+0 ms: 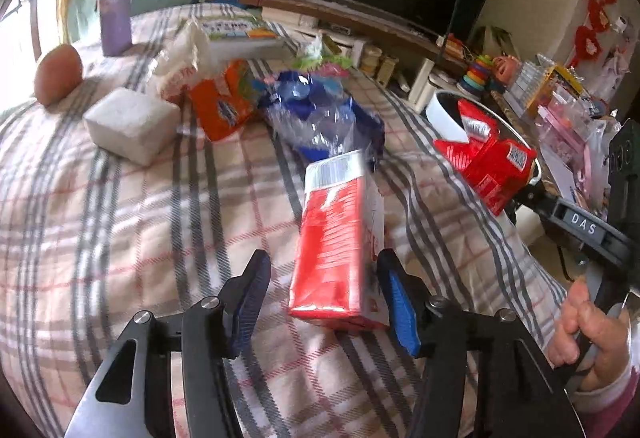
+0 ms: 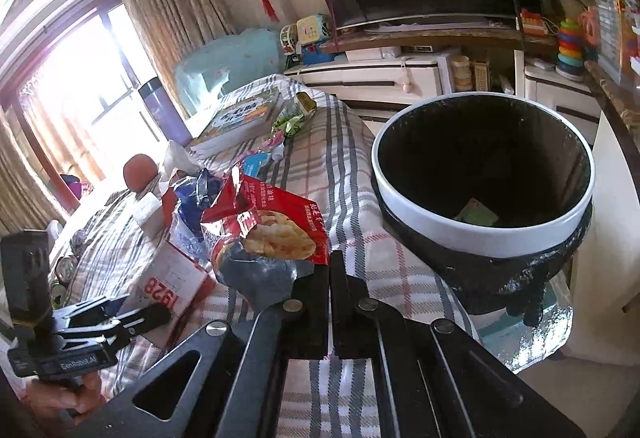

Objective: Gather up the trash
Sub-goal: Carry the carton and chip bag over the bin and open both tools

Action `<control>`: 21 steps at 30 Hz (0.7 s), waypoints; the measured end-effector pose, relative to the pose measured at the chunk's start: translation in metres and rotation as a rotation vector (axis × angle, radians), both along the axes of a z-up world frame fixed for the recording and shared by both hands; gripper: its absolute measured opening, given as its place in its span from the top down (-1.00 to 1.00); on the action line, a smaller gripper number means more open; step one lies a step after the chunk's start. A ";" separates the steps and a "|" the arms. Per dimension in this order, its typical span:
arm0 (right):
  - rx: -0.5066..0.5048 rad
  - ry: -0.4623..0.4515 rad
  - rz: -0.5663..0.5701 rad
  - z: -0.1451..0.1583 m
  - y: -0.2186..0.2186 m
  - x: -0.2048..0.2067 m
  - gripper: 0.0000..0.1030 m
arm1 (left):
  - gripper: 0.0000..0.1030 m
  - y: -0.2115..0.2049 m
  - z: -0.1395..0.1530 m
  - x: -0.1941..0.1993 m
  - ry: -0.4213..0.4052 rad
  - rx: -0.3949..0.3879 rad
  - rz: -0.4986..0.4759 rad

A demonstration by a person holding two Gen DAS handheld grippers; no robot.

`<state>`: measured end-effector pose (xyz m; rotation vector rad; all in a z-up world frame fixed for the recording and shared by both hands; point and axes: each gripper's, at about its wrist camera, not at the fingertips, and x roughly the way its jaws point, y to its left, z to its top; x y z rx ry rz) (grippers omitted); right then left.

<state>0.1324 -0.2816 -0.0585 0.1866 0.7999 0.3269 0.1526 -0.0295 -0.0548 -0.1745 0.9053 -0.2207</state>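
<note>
The right gripper (image 2: 329,270) is closed on a corner of a red snack bag (image 2: 272,226), its jaws pressed together with the foil pinched between them. The bag hangs above the plaid tabletop (image 2: 380,278), and the bin (image 2: 480,234) stands just off the tabletop's edge at about 2 o'clock from the gripper, its mouth open and a scrap of paper lying at the bottom. In the left wrist view the same bag shows at 3 o'clock, in front of the bin rim.

The left gripper (image 1: 324,302) is wide open, its blue pads either side of the near end of a red carton (image 1: 340,238) that lies flat on the tabletop; the right pad is very near or touching the carton, the left pad clear of it. Beyond the carton, at 12 o'clock, lie a blue wrapper (image 1: 320,117) and an orange packet (image 1: 224,105).

The step in hand looks like carrying the snack bag to the bin. Next, the right gripper needs to move over the bin mouth and open; the left can close on the carton.
</note>
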 end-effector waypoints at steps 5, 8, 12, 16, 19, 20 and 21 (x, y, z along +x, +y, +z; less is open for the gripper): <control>0.006 -0.005 -0.008 0.002 -0.004 -0.003 1.00 | 0.44 -0.013 0.000 0.004 0.000 0.000 -0.054; 0.007 -0.010 -0.018 0.004 -0.009 -0.007 1.00 | 0.45 -0.019 0.005 0.004 -0.012 -0.003 -0.077; 0.008 -0.019 -0.041 0.008 -0.021 -0.009 1.00 | 0.45 -0.028 0.014 0.006 -0.034 -0.019 -0.114; 0.004 -0.024 -0.070 0.012 -0.033 -0.009 1.00 | 0.45 -0.038 0.019 0.013 -0.044 -0.033 -0.150; 0.005 -0.027 -0.092 0.015 -0.043 -0.007 1.00 | 0.45 -0.047 0.020 0.022 -0.048 -0.034 -0.176; 0.005 -0.028 -0.098 0.015 -0.046 -0.008 1.00 | 0.45 -0.050 0.021 0.026 -0.052 -0.034 -0.187; 0.005 -0.029 -0.105 0.015 -0.049 -0.008 1.00 | 0.45 -0.052 0.021 0.027 -0.056 -0.033 -0.193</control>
